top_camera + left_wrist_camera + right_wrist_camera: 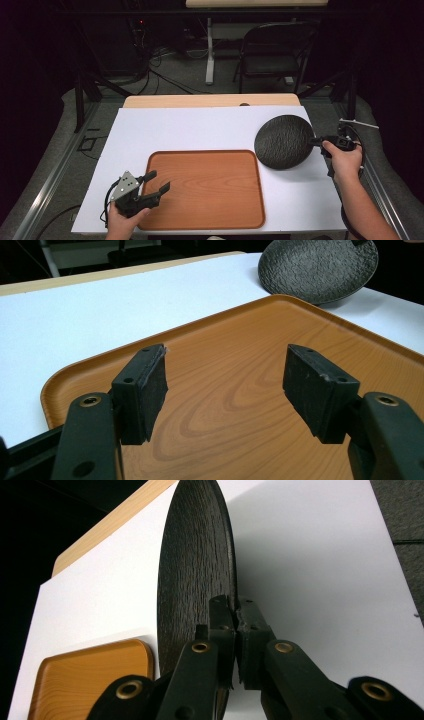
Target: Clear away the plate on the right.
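1. On the white table sheet (200,127), my wooden tray (207,187) lies bare; a folding chair (272,50) stands well beyond.
2. My left gripper (155,187) hovers over the tray's left edge, jaws apart, holding nothing.
3. My right gripper (316,142) is clamped on the rim of the dark, rough-textured round plate (283,141), just beside the tray's far right corner.

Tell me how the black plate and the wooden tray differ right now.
The black plate is round with a rough, pebbled surface; the wooden tray is rectangular with rounded corners and a smooth orange-brown grain. The plate is clamped at its rim by the right gripper and tilted up off the white table; the tray lies flat, with the open left gripper over its near left corner. Neither holds anything.
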A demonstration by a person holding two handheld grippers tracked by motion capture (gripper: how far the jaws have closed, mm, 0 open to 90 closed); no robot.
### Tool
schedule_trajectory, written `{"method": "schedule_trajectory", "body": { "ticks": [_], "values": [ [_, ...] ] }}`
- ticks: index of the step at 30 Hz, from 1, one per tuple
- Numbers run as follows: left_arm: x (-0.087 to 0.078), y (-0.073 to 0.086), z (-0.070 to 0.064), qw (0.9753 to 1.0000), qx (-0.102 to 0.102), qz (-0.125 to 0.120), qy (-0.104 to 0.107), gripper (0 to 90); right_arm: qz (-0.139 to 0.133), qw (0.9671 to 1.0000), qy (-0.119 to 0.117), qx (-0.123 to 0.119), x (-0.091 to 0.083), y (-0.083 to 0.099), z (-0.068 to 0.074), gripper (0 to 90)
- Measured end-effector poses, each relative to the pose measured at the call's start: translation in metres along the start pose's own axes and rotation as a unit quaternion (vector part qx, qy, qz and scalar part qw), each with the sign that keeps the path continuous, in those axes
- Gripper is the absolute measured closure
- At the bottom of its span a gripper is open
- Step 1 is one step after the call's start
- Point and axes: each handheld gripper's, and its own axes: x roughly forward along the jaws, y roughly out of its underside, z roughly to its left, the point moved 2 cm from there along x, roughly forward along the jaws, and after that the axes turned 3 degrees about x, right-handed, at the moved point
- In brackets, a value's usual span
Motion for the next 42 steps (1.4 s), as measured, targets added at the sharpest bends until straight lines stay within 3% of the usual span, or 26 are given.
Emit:
{"method": "schedule_trajectory", "body": {
  "ticks": [8, 10, 15, 22, 30, 42],
  "values": [
    [-0.001, 0.000, 0.001, 1.0000, 0.000, 0.000, -0.001, 34.2, 0.005, 0.9997, 0.016, -0.020, 0.001, -0.008, 0.013, 87.4],
    [-0.001, 0.000, 0.001, 1.0000, -0.002, 0.000, -0.001, 34.2, 0.013, 0.9989, 0.026, -0.038, 0.000, -0.012, 0.020, 87.4],
    [0.000, 0.000, 0.001, 1.0000, -0.002, 0.000, -0.001, 34.2, 0.015, 0.9978, 0.038, -0.053, 0.000, -0.015, 0.031, 87.5],
    [-0.001, 0.000, 0.001, 1.0000, -0.002, 0.000, -0.001, 34.2, 0.021, 0.9924, 0.068, -0.101, 0.001, -0.023, 0.057, 87.6],
    [-0.001, 0.000, 0.001, 1.0000, -0.003, -0.001, 0.002, 34.2, 0.026, 0.9870, 0.093, -0.129, 0.004, -0.028, 0.078, 87.7],
    [-0.001, 0.000, 0.001, 1.0000, -0.003, -0.002, 0.003, 34.2, 0.018, 0.9815, 0.116, -0.151, 0.011, -0.038, 0.108, 87.3]
  ]
}}
